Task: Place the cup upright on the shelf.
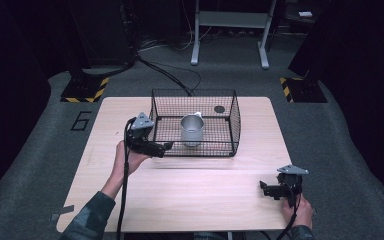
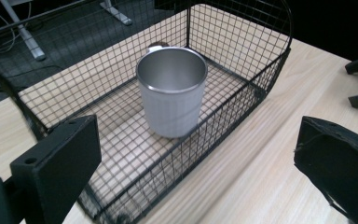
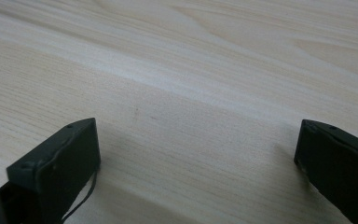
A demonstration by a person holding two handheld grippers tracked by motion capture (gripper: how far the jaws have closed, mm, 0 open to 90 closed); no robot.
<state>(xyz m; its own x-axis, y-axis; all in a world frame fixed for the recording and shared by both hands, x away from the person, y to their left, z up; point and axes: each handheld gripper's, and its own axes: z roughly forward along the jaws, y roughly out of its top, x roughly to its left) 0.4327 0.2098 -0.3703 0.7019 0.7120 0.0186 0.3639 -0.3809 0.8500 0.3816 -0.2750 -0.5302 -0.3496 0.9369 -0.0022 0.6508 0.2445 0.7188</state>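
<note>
Your right gripper (image 1: 266, 190) sits wide open over bare table (image 1: 205, 200) near you, left gripper (image 1: 166, 147) also wide, empty, at the wire basket (image 1: 236, 120) front-left corner, metal mug (image 1: 192, 130) upright inside.

Mug (image 2: 171, 91) handle hidden behind its body.

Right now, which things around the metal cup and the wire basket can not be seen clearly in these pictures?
- Metal cup handle: in the left gripper view the cup's body hides it, apart from a small bit behind the rim.
- Dark round thing by the wire basket far wall: too small in the high view to name.
- Right gripper: in the high view, too small and dark to judge the gap between its jaws.
</note>
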